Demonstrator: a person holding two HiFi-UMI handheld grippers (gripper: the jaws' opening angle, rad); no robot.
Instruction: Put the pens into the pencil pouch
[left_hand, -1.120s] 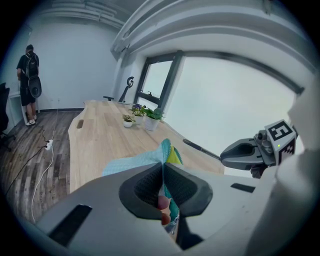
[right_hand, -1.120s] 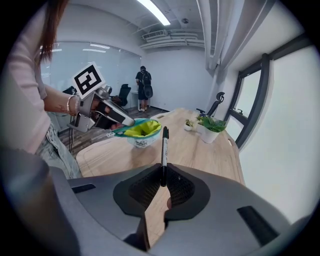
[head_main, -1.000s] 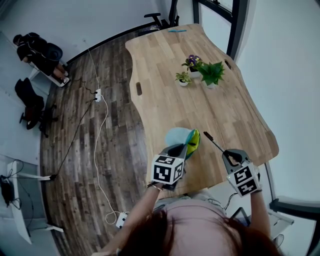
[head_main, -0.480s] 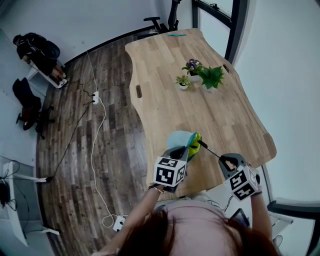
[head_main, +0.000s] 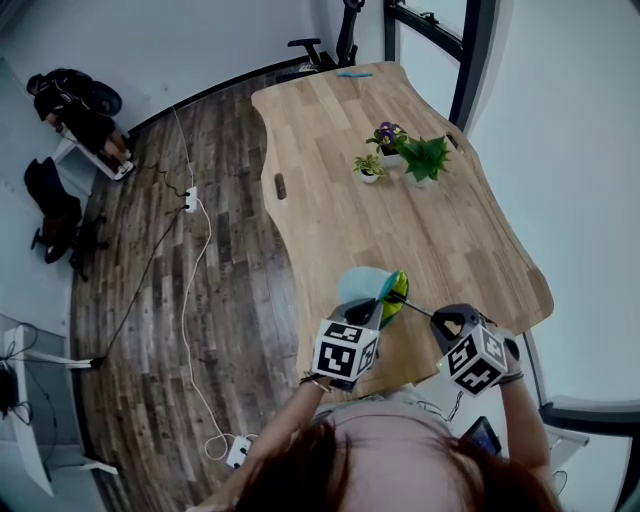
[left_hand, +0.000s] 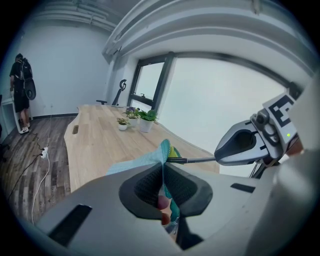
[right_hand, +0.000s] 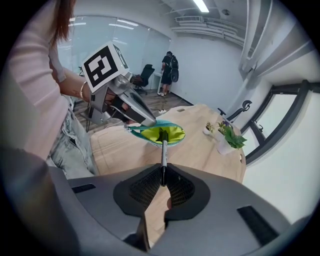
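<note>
A teal pencil pouch (head_main: 366, 287) with a yellow-green lining (right_hand: 161, 134) hangs open-mouthed above the table's near edge. My left gripper (left_hand: 163, 186) is shut on the pouch's edge (left_hand: 164, 157) and holds it up. My right gripper (right_hand: 163, 184) is shut on a black pen (right_hand: 163, 155). The pen's tip sits inside the pouch's open mouth. In the head view the pen (head_main: 416, 307) runs from my right gripper (head_main: 444, 322) up-left to the pouch, and my left gripper (head_main: 362, 315) is just below the pouch.
Three small potted plants (head_main: 400, 154) stand mid-table on the long wooden table (head_main: 420, 220). A blue item (head_main: 353, 72) lies at the far end. Cables and a power strip (head_main: 190, 198) run over the wood floor at left. A person (right_hand: 170, 65) stands by the far wall.
My right gripper has moved left toward the pouch and rolled, bringing the pen's tip from beside the pouch into its mouth. My left gripper has kept the pouch nearly still.
</note>
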